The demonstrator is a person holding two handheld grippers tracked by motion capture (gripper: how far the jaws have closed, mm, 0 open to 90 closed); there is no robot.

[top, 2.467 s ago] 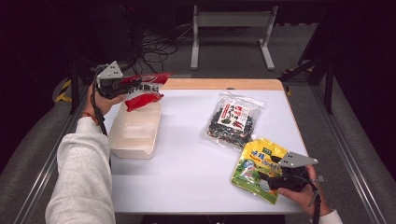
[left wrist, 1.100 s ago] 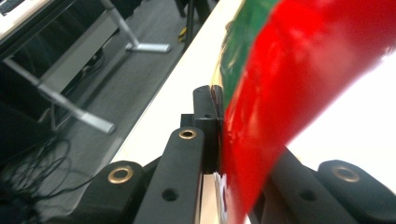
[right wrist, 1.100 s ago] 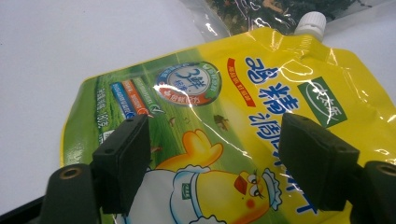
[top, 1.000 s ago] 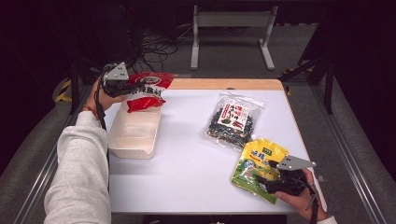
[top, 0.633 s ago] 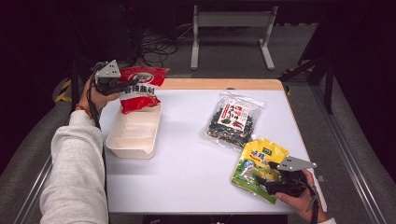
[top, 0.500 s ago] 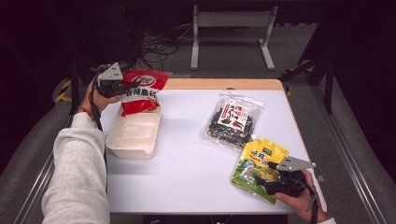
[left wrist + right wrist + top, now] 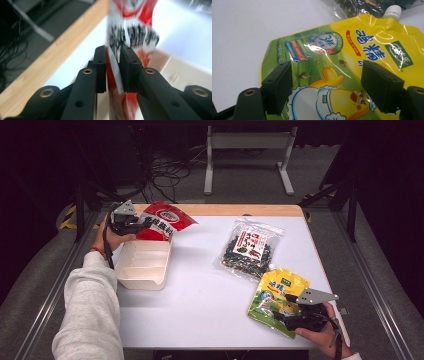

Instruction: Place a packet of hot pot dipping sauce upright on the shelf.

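Left jaws: the left gripper has just been opening; in the left gripper view the red packet stands between the two black pads, with a sliver of light on either side, so the pads no longer seem to press on it.
Meaning for the work: this reads as the release of the packet over the box, so the drop-in step looks nearly done; whether the packet slides fully inside cannot be told yet.
Red packet, place: it runs forward from the left jaw tips, tilted, its far end above the rear rim of the cream box in the high view.
Cream box, place: just below and ahead of the left gripper; its inside, divided into compartments, is bare.
Against the earlier frames: two and a half seconds back the packet lies crumpled close to the jaws; now it fans out longer and flatter, and the left hand sits lower and closer to the box.
Right jaws: the right gripper is spread wide, one pad either side of the yellow pouch and just above its face, pinching nothing.
Right side, change: none to see; it hovers at the same spot over the pouch.
Seaweed bag: beyond the right gripper, untouched.
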